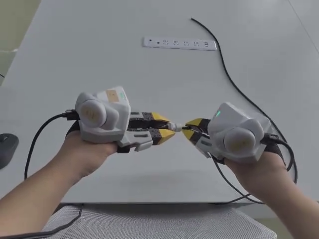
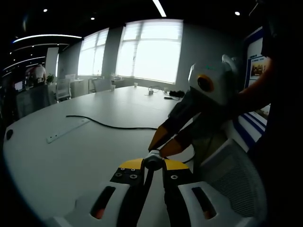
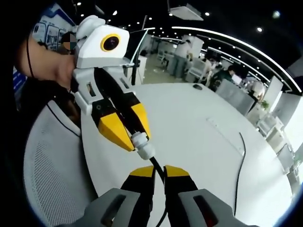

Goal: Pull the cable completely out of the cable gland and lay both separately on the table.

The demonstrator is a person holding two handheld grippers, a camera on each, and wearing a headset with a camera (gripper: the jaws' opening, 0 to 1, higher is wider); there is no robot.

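Both grippers meet tip to tip above the front of the white table. My left gripper is shut on a small white cable gland, which sticks out from between its yellow tips. In the left gripper view the gland sits clamped at the tips of my left gripper. My right gripper is shut on a thin black cable that runs up from my right gripper into the gland. Only a short bit of cable shows between the two grippers.
A white power strip lies at the far middle of the table. A long black cord runs down the right side of the table. A dark round object sits at the left edge. A mesh chair stands below the table's front edge.
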